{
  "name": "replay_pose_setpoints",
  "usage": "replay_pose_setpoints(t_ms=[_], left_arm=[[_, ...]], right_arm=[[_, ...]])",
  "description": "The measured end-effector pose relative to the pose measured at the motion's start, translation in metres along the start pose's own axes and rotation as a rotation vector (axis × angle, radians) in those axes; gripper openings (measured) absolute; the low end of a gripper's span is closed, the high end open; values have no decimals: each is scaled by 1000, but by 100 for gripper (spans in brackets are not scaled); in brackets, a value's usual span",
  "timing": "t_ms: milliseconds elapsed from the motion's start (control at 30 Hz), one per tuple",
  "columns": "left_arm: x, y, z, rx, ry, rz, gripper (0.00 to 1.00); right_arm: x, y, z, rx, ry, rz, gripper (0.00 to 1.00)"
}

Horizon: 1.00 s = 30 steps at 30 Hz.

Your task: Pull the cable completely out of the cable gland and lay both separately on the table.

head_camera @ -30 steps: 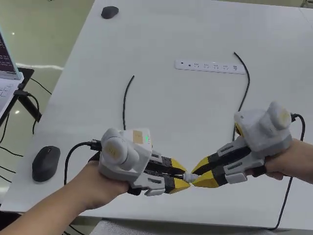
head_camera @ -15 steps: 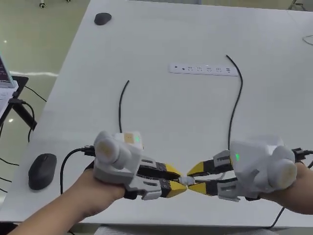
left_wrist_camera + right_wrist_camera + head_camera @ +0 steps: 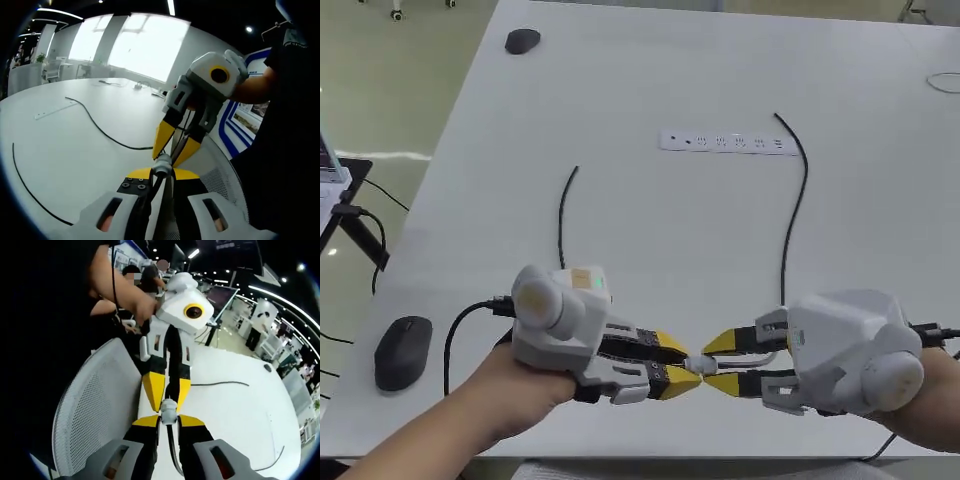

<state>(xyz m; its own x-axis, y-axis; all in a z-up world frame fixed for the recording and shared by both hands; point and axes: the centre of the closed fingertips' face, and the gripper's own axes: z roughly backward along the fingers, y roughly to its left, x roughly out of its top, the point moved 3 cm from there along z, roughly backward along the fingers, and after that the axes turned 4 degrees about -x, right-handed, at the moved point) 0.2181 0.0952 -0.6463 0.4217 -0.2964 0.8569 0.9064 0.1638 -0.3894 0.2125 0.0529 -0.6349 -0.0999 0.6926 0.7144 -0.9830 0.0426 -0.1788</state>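
A small white cable gland (image 3: pixel 699 366) hangs in the air over the near edge of the white table (image 3: pixel 650 260), pinched from both sides. My left gripper (image 3: pixel 688 368) is shut on its left end, my right gripper (image 3: pixel 710 366) on its right end, yellow tips almost touching. The black cable (image 3: pixel 790 235) leaves the gland, runs back between the right jaws (image 3: pixel 172 450) and curves away across the table. In the left gripper view the gland (image 3: pixel 161 164) sits just past my left gripper (image 3: pixel 162 173). In the right gripper view the gland (image 3: pixel 168 410) stands between my right gripper (image 3: pixel 169 419) and the opposite tips.
A white power strip (image 3: pixel 725 142) lies at the far middle. A second, loose black cable (image 3: pixel 561 210) lies to the left. One dark mouse (image 3: pixel 400 350) rests at the near left edge, another (image 3: pixel 522 40) far off. A white mesh chair (image 3: pixel 95 405) stands below the table edge.
My right gripper has rolled about its long axis while still on the gland, its camera box swinging from above to the lower side. The left gripper has stayed put. The head camera has shifted.
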Motion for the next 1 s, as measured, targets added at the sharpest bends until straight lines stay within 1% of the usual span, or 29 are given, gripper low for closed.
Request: replay_pose_setpoints(t_ms=[33,67,100,167,200,233,267,333,367,400,433,467,500,533,600,633,667,700,733,767,867,900,1000], left_arm=[[0,0,1,2,4,-7,14],[-1,0,1,0,7,-11,14],[-1,-1,2,0,7,-22,14],[0,-1,3,-1,7,-29,15],[-1,0,4,3,8,-34,15],[0,0,5,5,9,-38,15],[0,0,6,4,9,-46,15],[1,-1,6,2,5,-54,15],[1,-2,6,-3,4,-57,15],[1,-2,6,-6,3,-62,15],[1,-1,6,-6,4,-65,15],[1,-2,5,-7,6,-68,15],[1,-2,5,-7,6,-72,15],[2,-2,5,-5,6,-76,15],[3,-3,4,-5,7,-88,15],[3,-4,4,-6,9,-92,15],[3,-4,4,-7,12,-96,15],[2,-6,3,-7,21,-104,15],[2,-6,3,-6,30,-111,15],[1,-7,3,-5,44,-134,15],[1,-9,3,-5,58,-147,15],[1,-10,4,-2,64,-160,15],[2,-10,4,-2,67,-170,15]], right_arm=[[1,-2,1,4,-7,-9,11],[1,-2,2,11,-11,-38,12],[0,-3,3,20,-16,-89,15],[-1,-4,6,50,-26,-159,19],[0,-6,9,79,-42,-239,19],[1,-8,10,103,-63,-302,16],[2,-11,12,132,-88,-393,15],[-3,-24,14,155,-106,-507,17],[-2,-25,13,182,-122,-547,15],[-2,-26,13,221,-143,-590,14],[-5,-27,13,264,-151,-625,15],[-9,-29,11,309,-140,-671,16],[-10,-27,11,349,-132,-709,19],[-9,-23,11,413,-125,-752,21],[-9,-25,9,431,-136,-761,20],[-6,-24,9,462,-140,-818,21],[-5,-24,8,473,-143,-840,21],[-4,-25,6,477,-154,-847,21],[-3,-24,6,492,-156,-854,21],[-2,-20,6,519,-150,-862,21],[2,-13,4,549,-142,-850,25],[3,-11,4,558,-140,-850,26],[3,-8,4,575,-132,-847,22]])
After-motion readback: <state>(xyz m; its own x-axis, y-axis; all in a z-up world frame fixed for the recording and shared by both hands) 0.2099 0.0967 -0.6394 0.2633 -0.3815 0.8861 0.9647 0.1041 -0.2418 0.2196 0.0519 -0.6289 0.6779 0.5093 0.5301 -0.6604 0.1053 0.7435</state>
